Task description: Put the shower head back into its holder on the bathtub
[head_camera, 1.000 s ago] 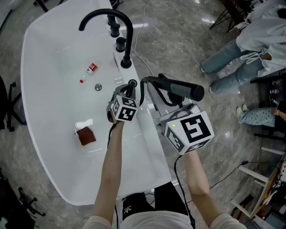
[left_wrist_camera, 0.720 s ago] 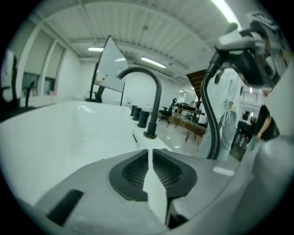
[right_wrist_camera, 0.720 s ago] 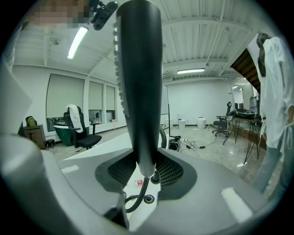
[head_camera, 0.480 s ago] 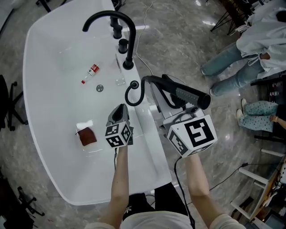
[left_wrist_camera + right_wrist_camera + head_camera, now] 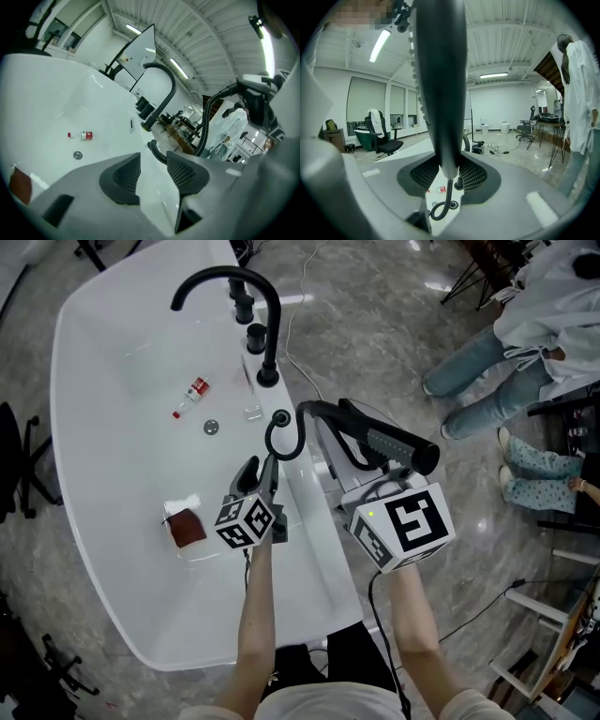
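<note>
The black shower head lies crosswise over the white bathtub's right rim, and my right gripper is shut on its handle. Its black hose loops down to a round fitting on the rim. My left gripper hovers over the rim just short of that loop. Its jaws have just been opening and hold nothing. In the left gripper view the hose shows beyond the open gripper. In the right gripper view the hose hangs below the gripper.
A tall black arched faucet and two knobs stand on the rim behind the fitting. In the tub lie a small red-capped bottle, the drain and a brown pad. People stand on the floor at the right.
My left gripper has left the hose at the fitting, drawn back toward me, rolled over and opened its jaws. The right gripper and shower head have barely moved.
</note>
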Motion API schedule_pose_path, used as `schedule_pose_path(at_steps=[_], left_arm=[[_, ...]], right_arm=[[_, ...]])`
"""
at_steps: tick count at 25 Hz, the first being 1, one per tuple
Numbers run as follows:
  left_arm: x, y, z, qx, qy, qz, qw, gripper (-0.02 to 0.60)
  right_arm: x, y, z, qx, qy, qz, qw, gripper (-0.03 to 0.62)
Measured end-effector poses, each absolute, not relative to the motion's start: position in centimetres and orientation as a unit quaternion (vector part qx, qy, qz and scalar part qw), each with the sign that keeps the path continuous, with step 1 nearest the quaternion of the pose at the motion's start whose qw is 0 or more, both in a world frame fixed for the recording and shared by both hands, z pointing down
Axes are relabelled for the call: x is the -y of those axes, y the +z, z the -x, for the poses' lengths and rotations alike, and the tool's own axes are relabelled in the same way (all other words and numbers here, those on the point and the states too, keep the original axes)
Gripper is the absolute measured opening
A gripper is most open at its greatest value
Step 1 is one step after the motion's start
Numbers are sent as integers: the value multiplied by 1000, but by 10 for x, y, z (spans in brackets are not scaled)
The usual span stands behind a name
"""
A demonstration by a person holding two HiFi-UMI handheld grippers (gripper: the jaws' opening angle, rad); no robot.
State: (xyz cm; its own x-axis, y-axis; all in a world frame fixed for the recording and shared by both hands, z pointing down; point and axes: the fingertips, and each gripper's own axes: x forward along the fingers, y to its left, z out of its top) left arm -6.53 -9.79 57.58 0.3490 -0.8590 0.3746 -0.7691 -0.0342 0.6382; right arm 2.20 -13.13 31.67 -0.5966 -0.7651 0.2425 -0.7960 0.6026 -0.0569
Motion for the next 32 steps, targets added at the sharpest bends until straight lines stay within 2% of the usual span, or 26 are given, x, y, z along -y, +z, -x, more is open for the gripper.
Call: schedule_pose_path(at_steps=[9, 13, 15, 18, 29, 31, 32], left_arm=[[105, 575, 64, 531, -148, -689, 470, 173], [104, 567, 51, 505, -166, -694, 486, 123], [103, 562, 52, 504, -179, -690, 488, 128], [101, 566, 51, 495, -197, -680, 504, 172], [111, 563, 43, 435, -320, -609, 581, 181], [113, 568, 47, 449, -306, -611, 575, 154], [115, 570, 49, 459, -291, -618, 567, 101]], right_arm=[[134, 323, -24, 887, 85, -445, 93, 138], [129, 326, -25, 887, 92, -444, 85, 138], [132, 313, -23, 888, 75, -445, 89, 138], [137, 311, -22, 889, 67, -444, 89, 138], [133, 321, -23, 889, 79, -440, 96, 138], [133, 321, -23, 889, 80, -440, 96, 138], [133, 321, -23, 890, 79, -439, 96, 138]])
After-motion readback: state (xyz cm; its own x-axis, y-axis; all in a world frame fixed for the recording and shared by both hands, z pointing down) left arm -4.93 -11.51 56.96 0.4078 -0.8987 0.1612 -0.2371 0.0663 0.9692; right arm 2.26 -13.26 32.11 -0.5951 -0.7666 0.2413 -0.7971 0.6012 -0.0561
